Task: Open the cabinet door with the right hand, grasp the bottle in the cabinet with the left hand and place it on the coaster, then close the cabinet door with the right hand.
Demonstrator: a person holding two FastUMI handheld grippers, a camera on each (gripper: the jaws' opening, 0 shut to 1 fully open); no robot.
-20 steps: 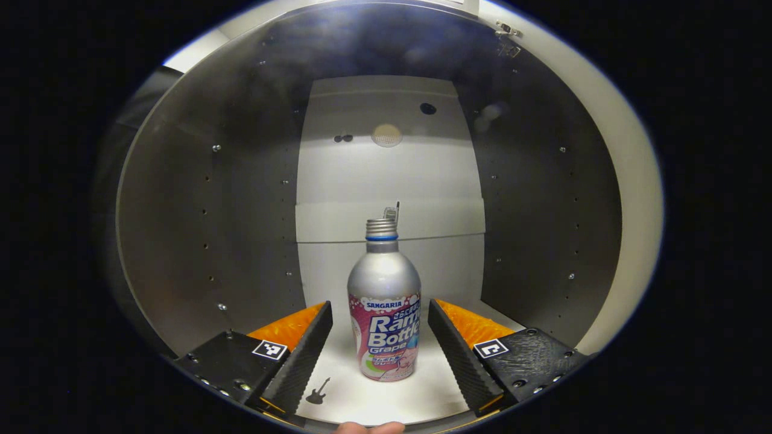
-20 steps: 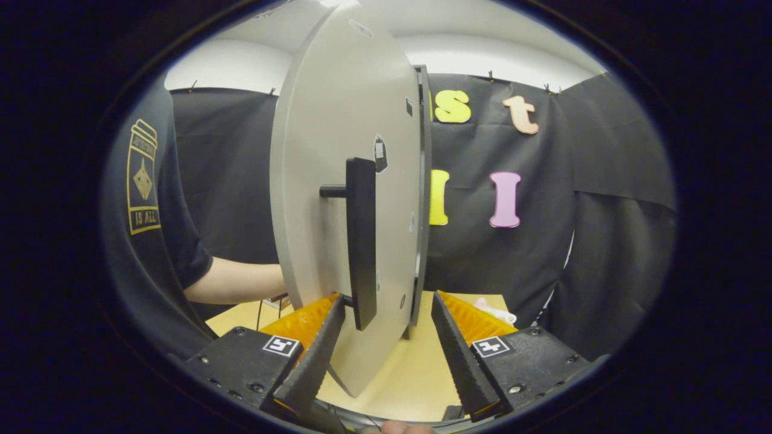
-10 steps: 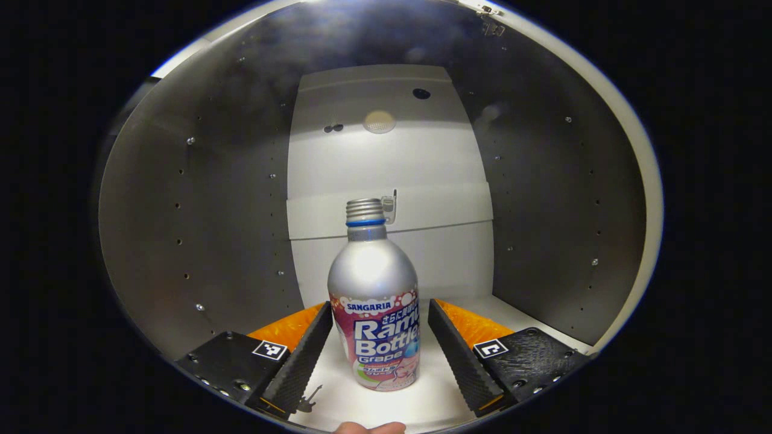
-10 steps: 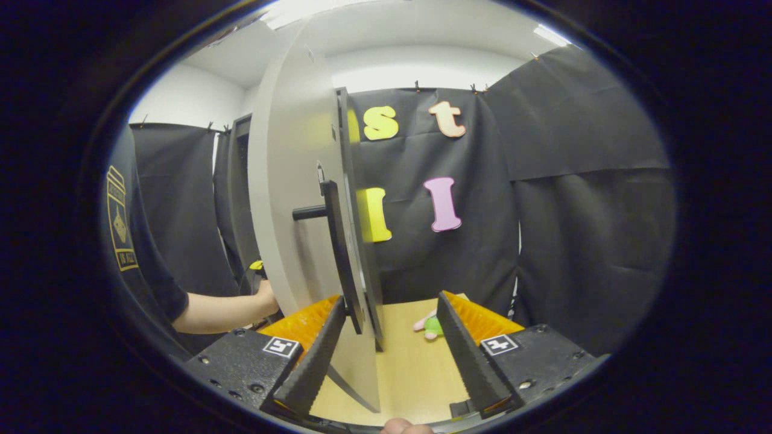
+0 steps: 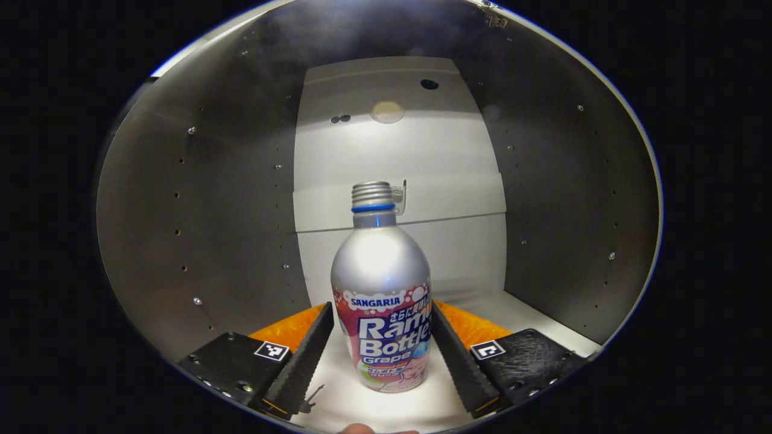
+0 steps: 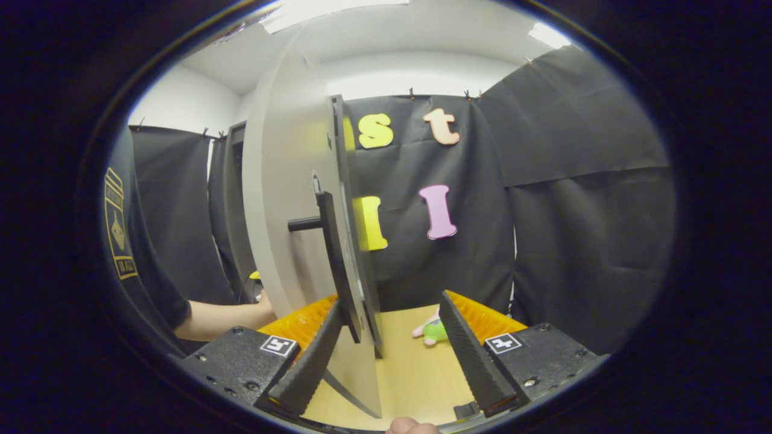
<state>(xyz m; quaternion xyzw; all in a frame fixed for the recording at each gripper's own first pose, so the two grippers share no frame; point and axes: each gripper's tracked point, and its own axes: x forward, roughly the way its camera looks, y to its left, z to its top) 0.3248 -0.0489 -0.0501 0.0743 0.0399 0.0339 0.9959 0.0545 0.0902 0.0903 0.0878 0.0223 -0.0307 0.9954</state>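
Straddling the bottle (image 5: 382, 301) inside the cabinet (image 5: 199, 199), your left hand-held gripper (image 5: 382, 349) stands open.
Your right hand-held gripper (image 6: 389, 355), also open, has the door's (image 6: 283, 199) handle (image 6: 335, 265) by its left finger, above the desk (image 6: 410, 374).

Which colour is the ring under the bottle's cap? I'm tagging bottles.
Blue, a thin ring below the silver screw cap; clearest in the left gripper view.

bottle (image 5: 382, 301) — "SANGARIA" | "Ramu Bottle" | "Grape" — sleeve (image 6: 120, 229) print unreadable
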